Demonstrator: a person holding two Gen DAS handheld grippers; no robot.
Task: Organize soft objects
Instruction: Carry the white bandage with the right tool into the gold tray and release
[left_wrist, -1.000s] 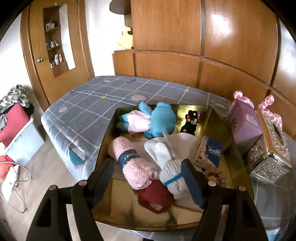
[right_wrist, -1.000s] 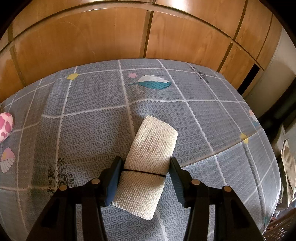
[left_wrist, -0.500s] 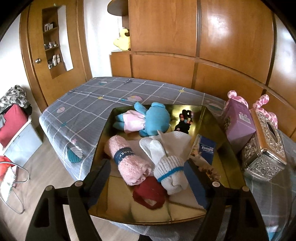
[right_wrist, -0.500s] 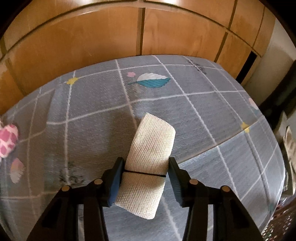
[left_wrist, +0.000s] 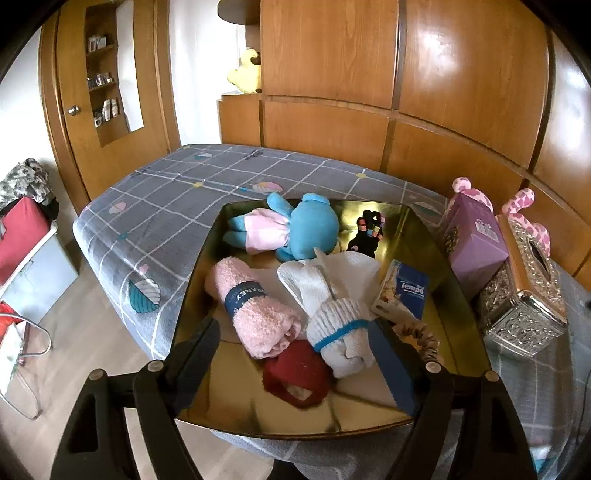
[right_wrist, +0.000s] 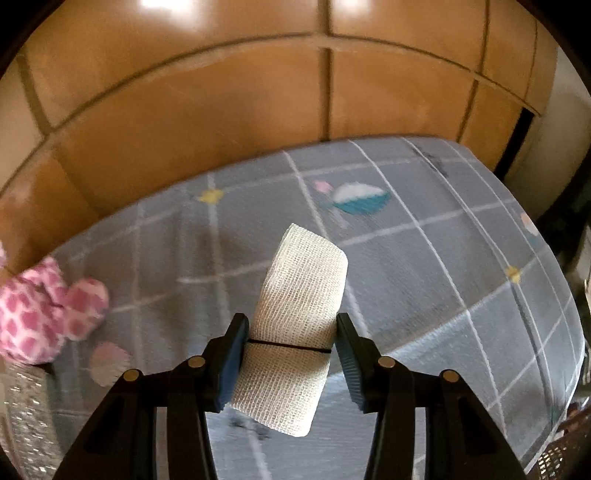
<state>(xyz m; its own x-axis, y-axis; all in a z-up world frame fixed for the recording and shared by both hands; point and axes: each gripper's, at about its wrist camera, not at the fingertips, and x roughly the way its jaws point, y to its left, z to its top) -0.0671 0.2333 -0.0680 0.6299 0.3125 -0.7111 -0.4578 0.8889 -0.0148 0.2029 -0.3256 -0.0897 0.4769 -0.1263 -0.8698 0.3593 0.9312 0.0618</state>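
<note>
right gripper (right_wrist: 290, 352): fingers (right_wrist: 232, 363) clamped on a white roll (right_wrist: 295, 325), gripping at its black band; roll is clear of the bed (right_wrist: 443, 295).
roll axis: runs near-to-far between the fingers, far end sticks well out, near end hangs just below them.
left gripper (left_wrist: 295, 363): fingers (left_wrist: 393, 363) wide and have just been opening further, holding nothing; hovers over the near edge of the tray (left_wrist: 199, 266).
tray: gold, on the bed; holds blue doll (left_wrist: 295, 230), pink towel (left_wrist: 255, 306), white sock (left_wrist: 332, 314), red item (left_wrist: 295, 373), dark glove (left_wrist: 365, 234), tissue pack (left_wrist: 404, 290).
key relation: tray lies left of the roll, past the pink box (right_wrist: 40, 314) and silver box (left_wrist: 524, 295). Judgement: right hand carries it there.
open room: bare tray floor only at near left; far and right are crowded.
risk: raised tray rim, and the 2 boxes just beside its right edge.
</note>
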